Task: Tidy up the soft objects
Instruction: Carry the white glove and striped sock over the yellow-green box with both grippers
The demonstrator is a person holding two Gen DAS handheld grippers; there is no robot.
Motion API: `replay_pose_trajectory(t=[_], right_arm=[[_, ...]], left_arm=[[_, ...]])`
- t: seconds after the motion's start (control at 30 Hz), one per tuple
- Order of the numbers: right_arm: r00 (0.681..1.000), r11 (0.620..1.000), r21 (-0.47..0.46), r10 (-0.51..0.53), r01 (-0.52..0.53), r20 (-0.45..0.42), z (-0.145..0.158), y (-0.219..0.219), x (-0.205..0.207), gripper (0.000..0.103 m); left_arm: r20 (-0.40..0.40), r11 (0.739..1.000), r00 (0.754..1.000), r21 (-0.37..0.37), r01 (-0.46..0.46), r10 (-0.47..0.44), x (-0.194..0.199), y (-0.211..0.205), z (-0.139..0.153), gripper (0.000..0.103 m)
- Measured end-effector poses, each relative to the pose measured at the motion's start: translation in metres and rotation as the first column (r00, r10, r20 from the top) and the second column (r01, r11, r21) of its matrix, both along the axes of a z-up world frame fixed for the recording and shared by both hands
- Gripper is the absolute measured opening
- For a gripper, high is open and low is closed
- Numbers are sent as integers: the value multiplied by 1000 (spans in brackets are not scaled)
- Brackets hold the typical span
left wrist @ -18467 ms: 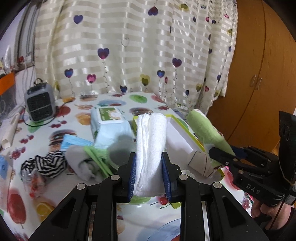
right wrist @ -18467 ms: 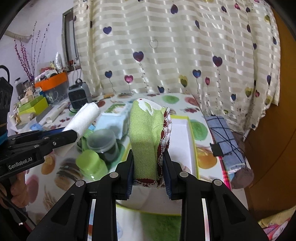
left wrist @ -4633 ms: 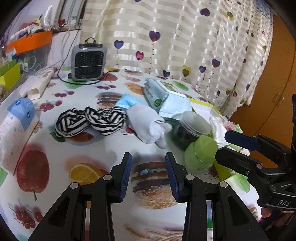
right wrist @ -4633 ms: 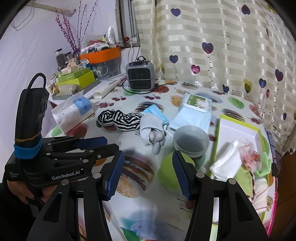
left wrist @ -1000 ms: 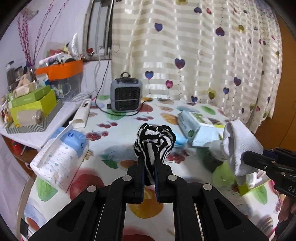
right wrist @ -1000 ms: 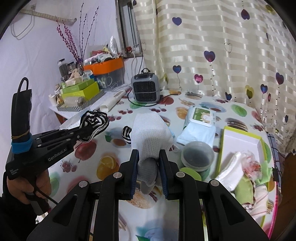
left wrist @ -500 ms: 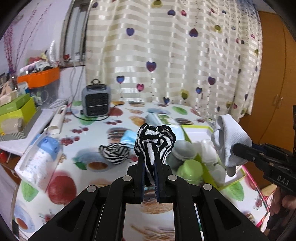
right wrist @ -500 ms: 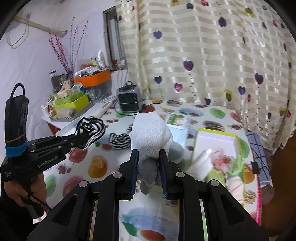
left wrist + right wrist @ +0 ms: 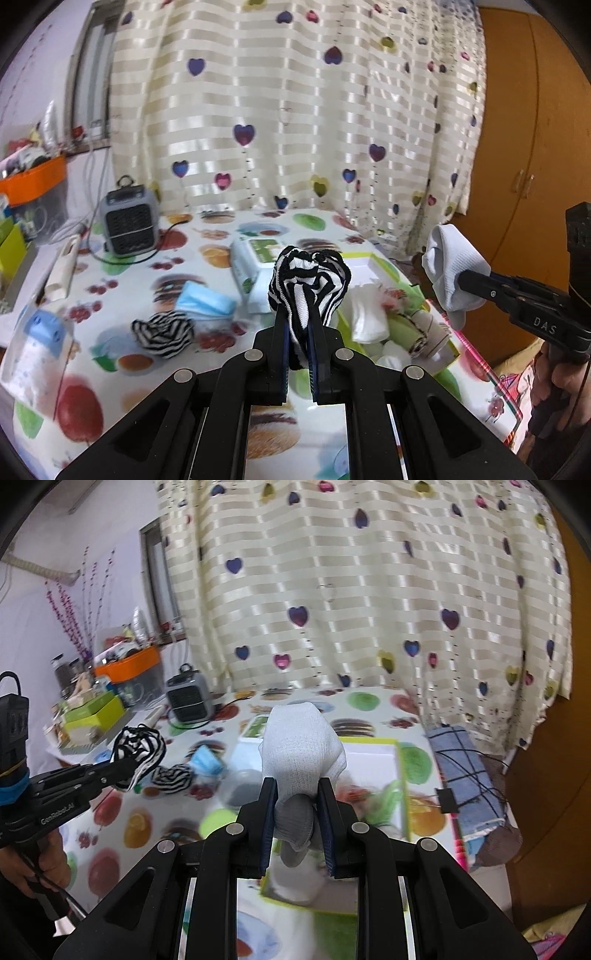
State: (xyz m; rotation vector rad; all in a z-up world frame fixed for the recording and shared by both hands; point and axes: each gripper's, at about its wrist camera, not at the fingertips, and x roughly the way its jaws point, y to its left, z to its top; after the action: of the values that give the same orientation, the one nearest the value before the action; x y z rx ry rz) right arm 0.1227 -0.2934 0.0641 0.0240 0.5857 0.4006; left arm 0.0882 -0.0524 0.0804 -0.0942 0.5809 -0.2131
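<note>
My left gripper (image 9: 298, 332) is shut on a black-and-white striped sock (image 9: 308, 282) and holds it in the air above the table. My right gripper (image 9: 297, 812) is shut on a white-grey sock (image 9: 301, 749), held above the green-rimmed white tray (image 9: 373, 758). The tray (image 9: 364, 264) holds a white cloth (image 9: 367, 314), green cloths and rolled pieces. The right gripper with the white sock (image 9: 448, 271) shows at the right of the left wrist view. A second striped sock (image 9: 162, 332) lies on the fruit-print tablecloth, left of the tray.
A blue face mask (image 9: 205, 302), a wet-wipes pack (image 9: 255, 273), a grey fan heater (image 9: 127, 225) and a tissue pack (image 9: 33, 350) lie on the table. A grey-lidded container (image 9: 240, 786) and green lid (image 9: 218, 821) sit beside the tray. A brown wardrobe (image 9: 517, 166) stands right.
Both grippers have swung right toward the tray, each still holding its sock. The right gripper now hovers over the tray's near end.
</note>
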Motion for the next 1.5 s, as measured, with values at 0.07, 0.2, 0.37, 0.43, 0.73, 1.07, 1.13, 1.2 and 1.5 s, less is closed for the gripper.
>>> replay_pose_trajectory(t=[0.07, 0.2, 0.37, 0.43, 0.73, 1.07, 1.13, 1.2, 1.5], right_arm=[[1000, 1000, 0, -20, 20, -10, -3, -8, 4, 23], [998, 999, 0, -47, 47, -44, -13, -20, 11, 23], [994, 999, -15, -48, 46, -95, -32, -20, 25, 23], [991, 999, -23, -40, 37, -126, -43, -17, 34, 23], [982, 998, -55, -32, 22, -184, -74, -6, 81, 23], [982, 996, -90, -47, 31, -180, -79, 6, 127, 23], [981, 996, -80, -55, 41, -185, -81, 5, 135, 23], [980, 997, -66, -61, 49, -188, -81, 3, 139, 24], [986, 998, -46, -47, 40, -157, -74, -2, 120, 40]], left_arm=[[-1, 1000, 1000, 5, 17, -17, 5, -7, -1, 8], [-14, 999, 999, 6, 53, -53, 16, -19, -7, 8], [-47, 996, 995, 4, 89, -89, 29, -33, -18, 8], [-51, 995, 994, 5, 95, -94, 32, -35, -21, 8], [-74, 996, 993, 6, 88, -87, 51, -34, -30, 8], [-78, 995, 992, 14, 102, -101, 70, -43, -31, 8], [-82, 994, 991, 16, 105, -103, 73, -46, -32, 8], [-86, 994, 991, 15, 108, -107, 74, -47, -33, 8], [-109, 991, 986, 7, 131, -129, 77, -57, -40, 8]])
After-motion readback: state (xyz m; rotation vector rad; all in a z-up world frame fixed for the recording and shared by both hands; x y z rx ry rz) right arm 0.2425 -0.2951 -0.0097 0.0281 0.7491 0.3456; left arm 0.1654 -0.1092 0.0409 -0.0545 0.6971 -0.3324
